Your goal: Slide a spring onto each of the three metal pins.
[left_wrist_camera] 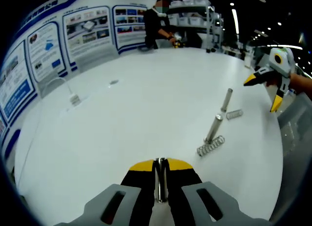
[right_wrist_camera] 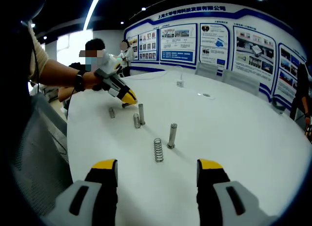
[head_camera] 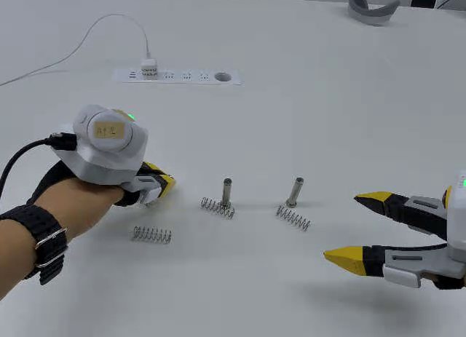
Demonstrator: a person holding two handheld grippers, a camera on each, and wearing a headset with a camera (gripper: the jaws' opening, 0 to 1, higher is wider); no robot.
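At nine o'clock in the head view the left gripper (head_camera: 163,183) was held low over the white table (head_camera: 328,119), its yellow-tipped jaws clenched. In the left gripper view a thin metal piece (left_wrist_camera: 159,184) was seen pinched between them; whether it was a pin could not be told. A first spring (head_camera: 151,234) was laid flat at six o'clock from that gripper, apart from it. At eleven o'clock of the head view a power strip (head_camera: 178,76) with a white plug (head_camera: 148,68) was set on the table. Near the centre the left pin (head_camera: 226,192) was stood upright, and a second spring (head_camera: 218,207) was laid at its seven o'clock, touching or just beside its base. The right pin (head_camera: 295,191) was stood upright at three o'clock of the left one, with a third spring (head_camera: 293,217) laid at its six o'clock, just beside its foot. All three springs were lying on the table, none yet on a pin. At four o'clock the right gripper (head_camera: 346,228) was held released, its jaws spread wide around bare air, well apart from the pins.
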